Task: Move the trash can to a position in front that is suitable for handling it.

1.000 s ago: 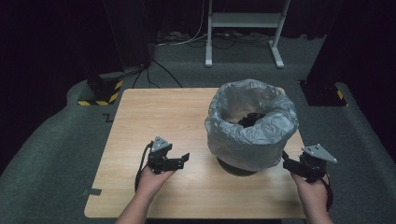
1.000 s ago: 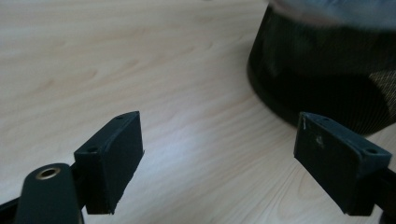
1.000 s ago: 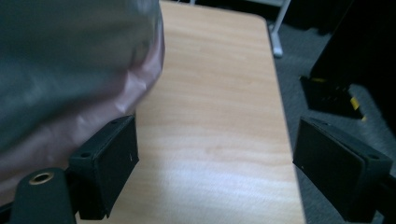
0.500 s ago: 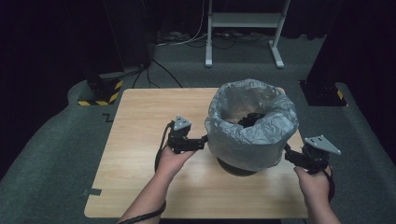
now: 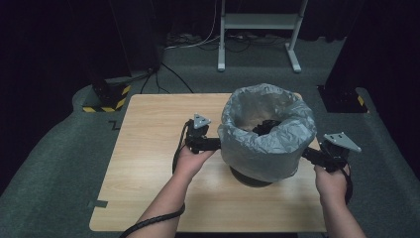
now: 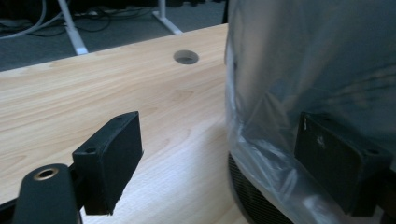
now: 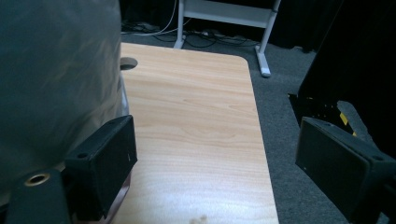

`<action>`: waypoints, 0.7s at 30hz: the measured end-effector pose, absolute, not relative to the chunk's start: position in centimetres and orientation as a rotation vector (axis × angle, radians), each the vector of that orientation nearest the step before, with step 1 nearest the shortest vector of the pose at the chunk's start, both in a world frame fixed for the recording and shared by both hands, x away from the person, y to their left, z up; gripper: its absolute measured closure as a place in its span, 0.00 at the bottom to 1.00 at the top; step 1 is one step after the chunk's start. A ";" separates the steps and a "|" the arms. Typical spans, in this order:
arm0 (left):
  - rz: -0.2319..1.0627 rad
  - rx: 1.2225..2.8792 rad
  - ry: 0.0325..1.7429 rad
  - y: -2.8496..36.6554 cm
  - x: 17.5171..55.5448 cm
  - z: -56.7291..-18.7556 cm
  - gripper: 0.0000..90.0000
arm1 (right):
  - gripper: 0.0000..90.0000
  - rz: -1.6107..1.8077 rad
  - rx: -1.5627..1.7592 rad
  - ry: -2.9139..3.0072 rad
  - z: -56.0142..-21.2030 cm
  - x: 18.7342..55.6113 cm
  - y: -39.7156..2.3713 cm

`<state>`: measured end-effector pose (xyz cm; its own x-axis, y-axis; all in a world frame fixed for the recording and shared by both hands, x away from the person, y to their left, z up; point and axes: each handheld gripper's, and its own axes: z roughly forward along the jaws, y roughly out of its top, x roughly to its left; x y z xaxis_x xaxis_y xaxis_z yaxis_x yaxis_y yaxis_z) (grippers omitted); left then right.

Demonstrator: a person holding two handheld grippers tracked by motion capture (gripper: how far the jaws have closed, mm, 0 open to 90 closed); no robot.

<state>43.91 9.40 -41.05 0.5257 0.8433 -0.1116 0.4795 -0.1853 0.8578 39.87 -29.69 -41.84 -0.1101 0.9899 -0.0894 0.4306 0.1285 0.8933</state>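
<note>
A black mesh bin (image 5: 252, 177) lined with a grey plastic bag (image 5: 267, 131) stands on the right half of the wooden table (image 5: 148, 148). My left gripper (image 5: 216, 144) is against the bag's left side. In the left gripper view it (image 6: 222, 135) is open, with the bag's (image 6: 317, 70) hanging edge between the jaws and the right jaw pressed against the film. My right gripper (image 5: 306, 153) sits at the bag's right side. In the right gripper view it (image 7: 215, 149) is open over bare table, with the bag (image 7: 56, 74) beside its left jaw.
A round cable hole (image 6: 186, 57) lies in the tabletop behind the bin. A white stand (image 5: 257, 29) and cables are on the floor beyond the table. A yellow-and-black striped base (image 5: 106, 99) sits at the far left corner. The table's left half is bare wood.
My left gripper has moved right and forward from the table's front middle to the bag's left side. The right gripper has shifted slightly and stays beside the bag.
</note>
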 end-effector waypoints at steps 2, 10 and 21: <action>0.481 1.828 1.100 9.5 44.0 -41.2 0.16 | 0.14 0.939 1.405 1.640 -41.8 40.3 -29.7; 0.476 1.824 1.094 9.2 43.8 -41.3 0.17 | 0.14 0.974 1.378 1.665 -42.0 41.2 -29.3; 0.460 1.805 1.095 9.6 43.5 -41.3 0.19 | 0.25 1.059 1.363 1.680 -42.3 40.8 -28.8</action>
<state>43.49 9.61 -41.30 0.5299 0.8357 -0.1445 0.4821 -0.1567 0.8620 40.85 -28.75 -42.26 -0.1850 0.9822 -0.0328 0.3940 0.1047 0.9131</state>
